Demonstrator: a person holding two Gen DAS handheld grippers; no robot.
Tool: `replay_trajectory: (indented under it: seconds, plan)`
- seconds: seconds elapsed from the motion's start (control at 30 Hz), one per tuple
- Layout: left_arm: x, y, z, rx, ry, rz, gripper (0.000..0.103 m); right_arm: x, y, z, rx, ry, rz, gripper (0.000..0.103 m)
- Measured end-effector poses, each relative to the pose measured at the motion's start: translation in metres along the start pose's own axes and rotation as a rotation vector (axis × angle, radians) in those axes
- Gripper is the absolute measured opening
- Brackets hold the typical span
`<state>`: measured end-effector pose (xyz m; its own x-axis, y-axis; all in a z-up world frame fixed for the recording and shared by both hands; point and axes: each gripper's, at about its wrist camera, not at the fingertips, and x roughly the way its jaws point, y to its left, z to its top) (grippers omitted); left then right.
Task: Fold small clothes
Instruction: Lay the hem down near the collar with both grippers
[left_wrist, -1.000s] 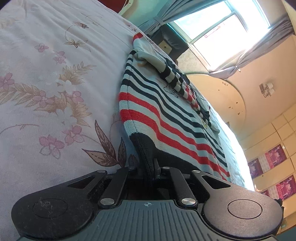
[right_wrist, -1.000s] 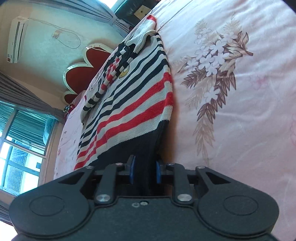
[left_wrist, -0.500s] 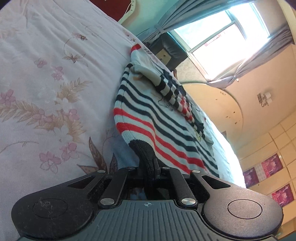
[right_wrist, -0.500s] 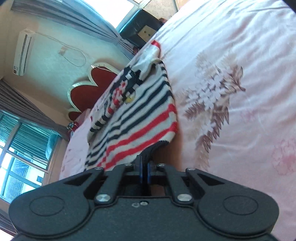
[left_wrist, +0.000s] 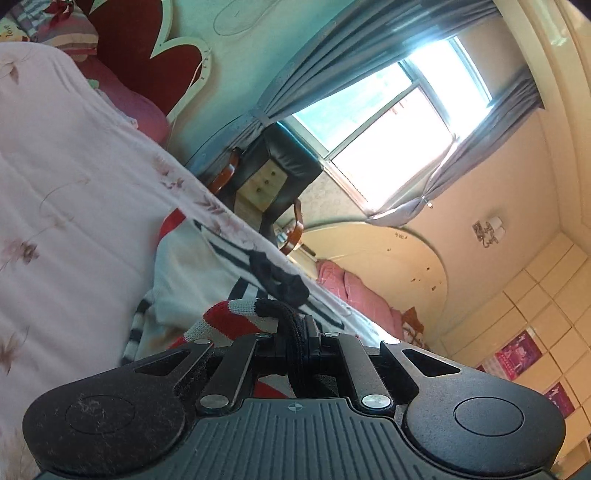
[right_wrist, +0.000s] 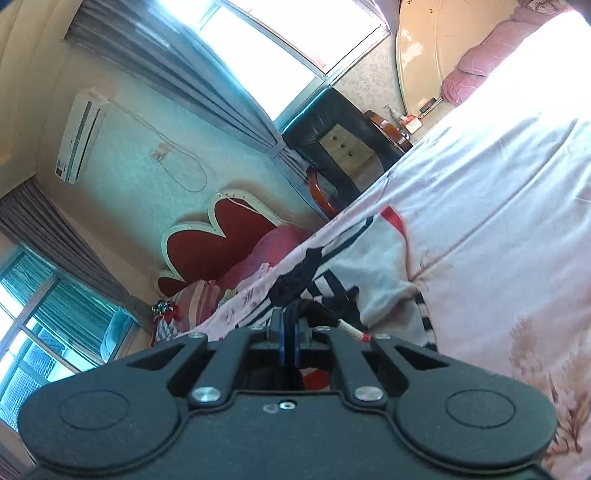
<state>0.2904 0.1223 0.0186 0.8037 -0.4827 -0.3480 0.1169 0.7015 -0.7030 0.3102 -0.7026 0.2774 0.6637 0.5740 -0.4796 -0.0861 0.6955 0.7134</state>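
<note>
A small striped knit sweater (left_wrist: 192, 280), white with black and red stripes and a black hem, lies on the bed. My left gripper (left_wrist: 297, 332) is shut on its black hem and holds that edge lifted over the rest of the garment. My right gripper (right_wrist: 290, 326) is shut on the hem's other corner, with the sweater (right_wrist: 373, 273) spread beyond it. The lower body of the sweater is hidden under both grippers.
The bed has a pink floral sheet (left_wrist: 66, 206), also in the right wrist view (right_wrist: 498, 206). A red headboard (right_wrist: 225, 236) with pillows, a black chair (left_wrist: 280, 173), a round cabinet and windows with grey curtains stand beyond the bed.
Both grippers have lifted the hem and carried it forward over the sweater toward its collar end. The views now tilt up toward the room; much less of the sweater shows.
</note>
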Motion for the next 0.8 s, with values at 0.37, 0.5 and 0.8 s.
replay_trajectory:
  seconds: [0.37, 0.5, 0.8]
  plan:
    - [0.161, 0.033, 0.061, -0.034, 0.13, 0.177, 0.006, 0.153, -0.062, 0.07, 0.133, 0.07, -0.023, 0.005]
    - [0.207, 0.061, 0.061, -0.096, 0.178, 0.174, 0.006, 0.212, -0.092, 0.075, 0.159, 0.125, -0.063, 0.005]
    - [0.235, 0.09, 0.049, -0.155, 0.056, 0.075, 0.032, 0.261, -0.12, 0.079, 0.124, 0.043, -0.041, 0.053]
